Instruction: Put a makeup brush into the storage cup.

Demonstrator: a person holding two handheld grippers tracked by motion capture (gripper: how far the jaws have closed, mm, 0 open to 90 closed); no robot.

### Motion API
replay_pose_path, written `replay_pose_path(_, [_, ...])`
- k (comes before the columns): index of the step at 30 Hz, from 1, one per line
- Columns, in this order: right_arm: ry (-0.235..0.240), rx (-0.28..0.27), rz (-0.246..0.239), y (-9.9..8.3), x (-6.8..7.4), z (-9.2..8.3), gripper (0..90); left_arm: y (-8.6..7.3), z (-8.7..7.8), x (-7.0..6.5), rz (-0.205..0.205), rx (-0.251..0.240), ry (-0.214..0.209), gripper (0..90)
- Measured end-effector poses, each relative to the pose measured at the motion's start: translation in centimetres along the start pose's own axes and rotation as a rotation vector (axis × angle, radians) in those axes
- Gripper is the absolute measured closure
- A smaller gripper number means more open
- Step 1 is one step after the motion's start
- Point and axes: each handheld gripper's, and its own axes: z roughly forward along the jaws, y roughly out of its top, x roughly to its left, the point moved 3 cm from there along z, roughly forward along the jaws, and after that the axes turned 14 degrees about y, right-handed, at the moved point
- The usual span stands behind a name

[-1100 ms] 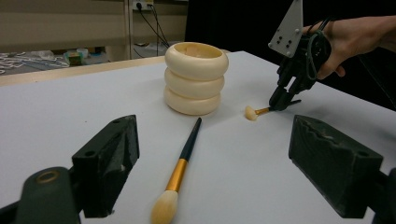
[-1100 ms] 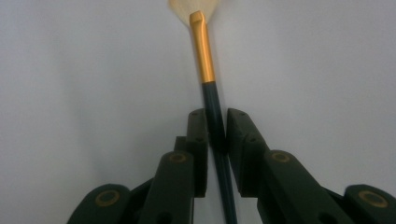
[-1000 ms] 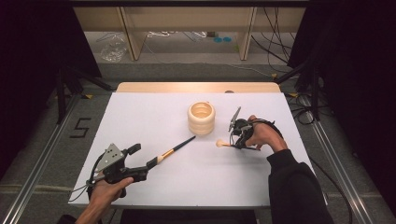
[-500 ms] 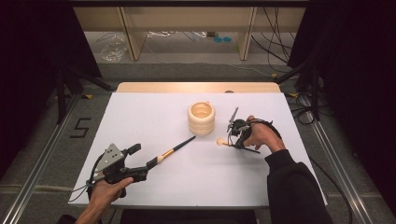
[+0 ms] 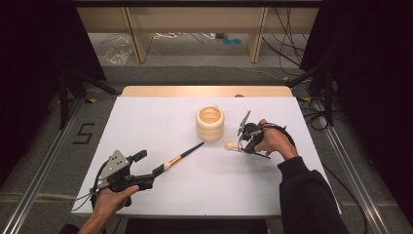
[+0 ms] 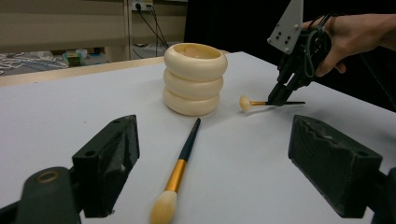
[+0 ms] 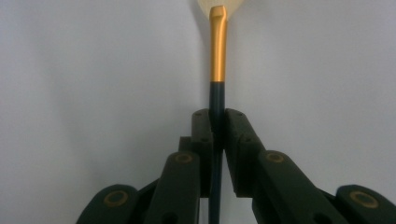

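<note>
Black grippers (image 5: 158, 170), grey plates, black sleeve (image 5: 307, 195)

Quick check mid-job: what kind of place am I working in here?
Likely a lab recording station, not a home: a white table ringed by dark curtains, metal floor rails, loose cables and bare wooden shelving behind.

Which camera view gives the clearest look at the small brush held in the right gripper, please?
The right gripper view: the small brush fills it, its dark handle clamped between the right gripper's jaws, gold ferrule and pale bristles ahead. The left gripper view shows it far off, beside the ringed holder. The high view shows it tiny.
</note>
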Motion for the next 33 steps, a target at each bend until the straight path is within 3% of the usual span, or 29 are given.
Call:
replay_pose_path(11, [-0.031, -0.140, 0.009, -0.7, -0.3, -2.3, 83.3, 0.0, 0.0, 0.1, -0.002, -0.001, 0.008, 16.6])
replay_pose_path(14, [-0.048, -0.204, 0.014, -0.9, -0.3, -3.1, 83.3, 0.0, 0.0, 0.1, -0.002, 0.000, 0.007, 16.6])
replay_pose_path(21, [-0.092, -0.397, 0.030, -1.1, -0.5, -5.4, 83.3, 0.0, 0.0, 0.1, -0.001, -0.003, 0.007, 16.5])
replay_pose_path(30, [-0.112, -0.630, 0.056, -0.9, -0.7, -7.2, 83.3, 0.0, 0.0, 0.1, -0.005, 0.000, 0.011, 16.5])
replay_pose_path(31, [-0.112, -0.701, 0.078, -0.8, -0.8, -7.7, 83.3, 0.0, 0.0, 0.1, -0.003, 0.000, 0.010, 16.5])
replay_pose_path(33, [-0.102, -0.717, 0.085, -0.7, -0.8, -7.8, 83.3, 0.0, 0.0, 0.1, -0.002, -0.001, 0.009, 16.5])
